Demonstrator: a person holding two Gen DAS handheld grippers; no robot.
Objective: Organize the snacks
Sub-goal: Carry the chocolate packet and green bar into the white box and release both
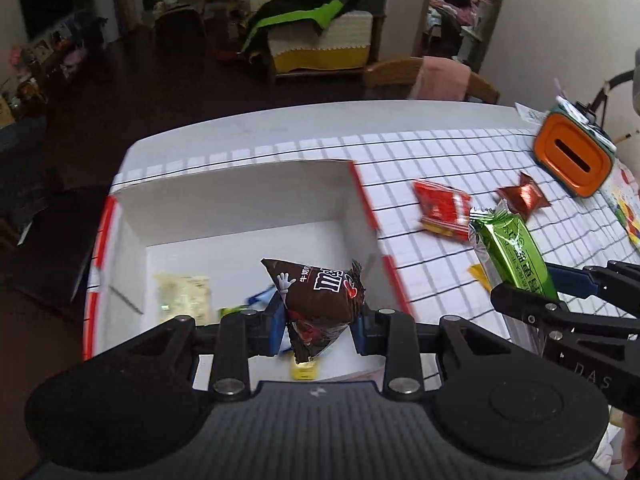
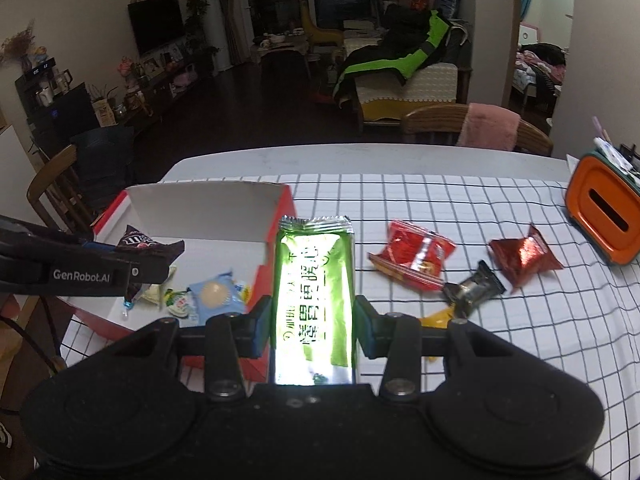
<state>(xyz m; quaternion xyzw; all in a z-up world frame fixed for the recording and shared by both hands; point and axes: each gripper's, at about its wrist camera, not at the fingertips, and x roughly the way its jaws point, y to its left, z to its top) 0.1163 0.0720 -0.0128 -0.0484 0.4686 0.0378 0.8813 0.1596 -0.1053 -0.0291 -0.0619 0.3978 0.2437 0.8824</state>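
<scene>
My left gripper (image 1: 318,330) is shut on a brown M&M's bag (image 1: 320,296) and holds it above the open white and red box (image 1: 240,188). The bag also shows in the right wrist view (image 2: 140,242), over the box (image 2: 208,204). My right gripper (image 2: 312,330) is shut on a green snack pack (image 2: 314,280), held above the table just right of the box; the pack also shows in the left wrist view (image 1: 512,248). Several small snacks (image 2: 212,294) lie in the box.
On the checked tablecloth (image 2: 480,340) lie a red snack bag (image 2: 416,256), a dark red foil pouch (image 2: 524,258), a black wrapped sweet (image 2: 472,288) and a yellow packet (image 2: 438,316). An orange tissue holder (image 2: 604,216) stands at the right edge. A chair (image 2: 476,128) stands behind the table.
</scene>
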